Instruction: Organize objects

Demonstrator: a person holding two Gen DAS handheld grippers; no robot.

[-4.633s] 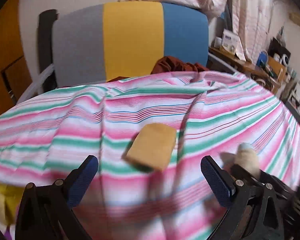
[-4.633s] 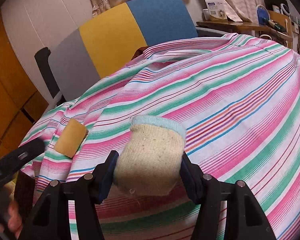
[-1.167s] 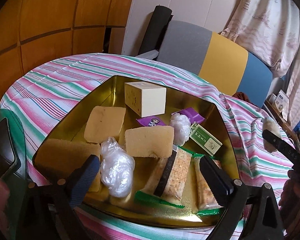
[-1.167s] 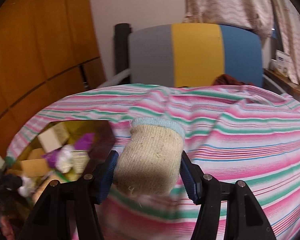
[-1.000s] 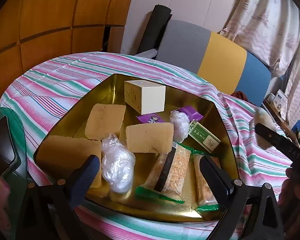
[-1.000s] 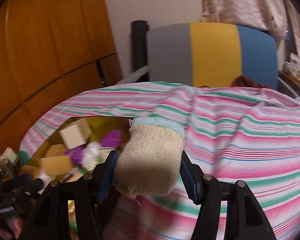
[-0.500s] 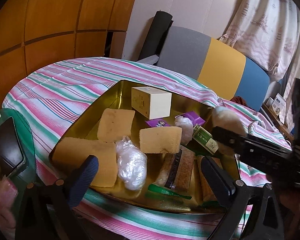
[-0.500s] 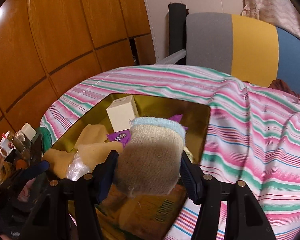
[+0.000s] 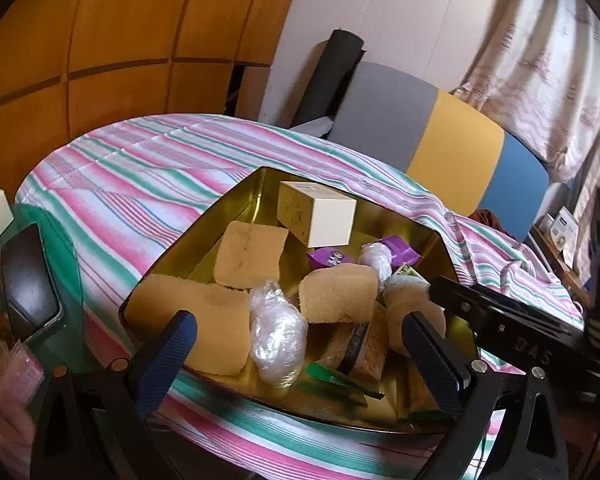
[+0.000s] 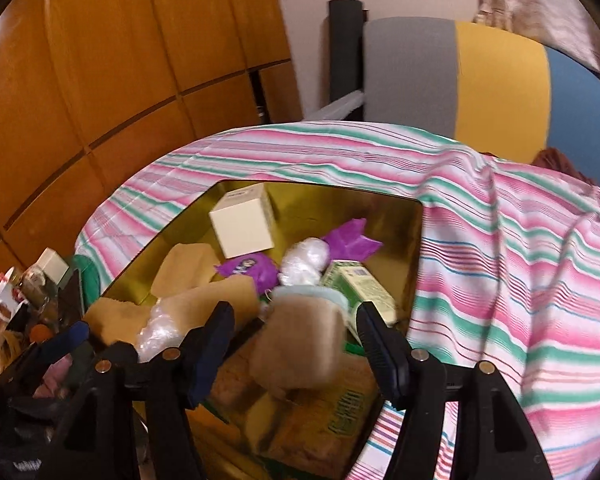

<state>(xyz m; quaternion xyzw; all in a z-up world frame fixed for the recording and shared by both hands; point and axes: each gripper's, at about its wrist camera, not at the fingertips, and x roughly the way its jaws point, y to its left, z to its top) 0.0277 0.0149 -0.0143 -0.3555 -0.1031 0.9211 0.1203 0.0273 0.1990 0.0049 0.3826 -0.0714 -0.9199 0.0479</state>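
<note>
Wood-panelled walls in warm orange back a table draped in a pink, green and white striped cloth (image 9: 148, 184), with a chair (image 9: 440, 132) in grey, yellow and blue panels pushed up behind it. On the cloth sits a gold tin tray (image 9: 236, 204) crowded with small things: a cream box (image 9: 320, 216) at the far side, flat tan sponges (image 9: 248, 252), a crumpled clear plastic wad (image 9: 274, 332), purple wrappers (image 10: 256, 270), a green-and-white carton (image 10: 360, 284) and packets of snack bars (image 9: 364, 348) toward the near edge.

From the right wrist view, the right gripper (image 10: 296, 344) hangs over the near half of the tray with its jaws opening. Between them is a rolled beige sock (image 10: 300, 340) with a pale blue cuff, blurred, and a gap shows on each side of it, so the pads no longer press it. It sits just above or on the snack packets; I cannot tell whether it touches them. In the left wrist view the same sock (image 9: 410, 304) appears at the right side of the tray, just beside the tan sponge block, with the right gripper's black body reaching in from the right.

The left gripper (image 9: 300, 356) hovers at the tray's near edge, its blue-padded fingers (image 9: 168, 352) standing wide apart with nothing between them. A dark phone-like slab (image 9: 28, 284) and small clutter lie at the far left on a green surface
</note>
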